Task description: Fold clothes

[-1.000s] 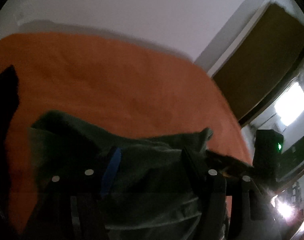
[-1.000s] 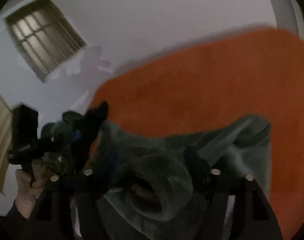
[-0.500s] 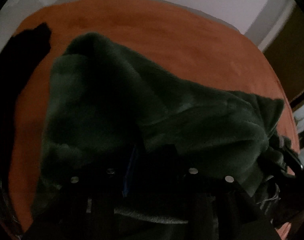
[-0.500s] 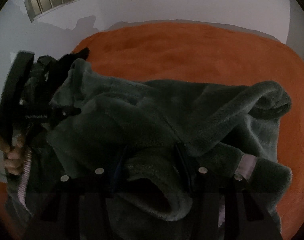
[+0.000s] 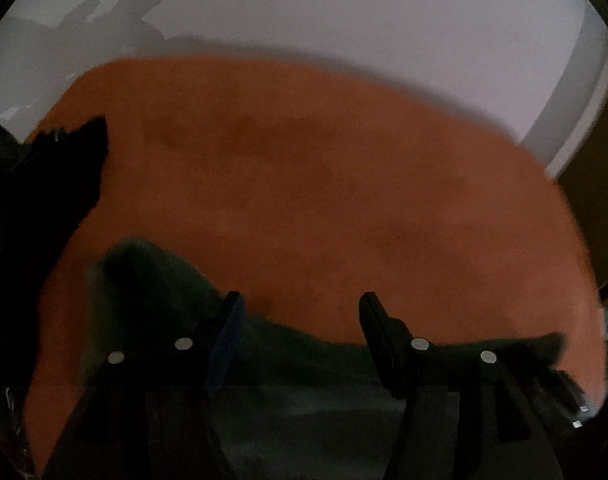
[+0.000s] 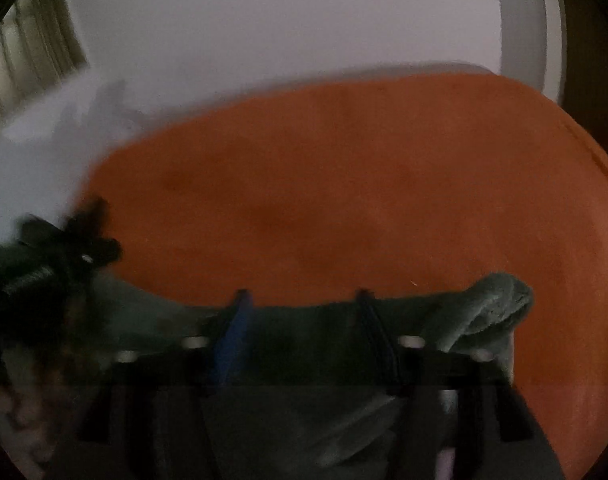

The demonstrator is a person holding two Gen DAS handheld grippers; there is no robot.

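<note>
While the green fleece (image 5: 288, 364) lies along the near edge of the orange bed (image 5: 323, 200), you look to be laying it down between folds. Your left gripper (image 5: 300, 312) has its jaws apart and opening, clear of the cloth, which passes beneath them. Your right gripper (image 6: 302, 308) is closing with fleece (image 6: 495, 304) between the fingers; blur hides whether the pads bite. Next, you likely need a firm hold on the near hem with both grippers before carrying it far.

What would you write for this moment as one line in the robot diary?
task: fold clothes | left gripper: opening, over green fleece garment | right gripper: closing, garment between | surface: orange blanket
</note>
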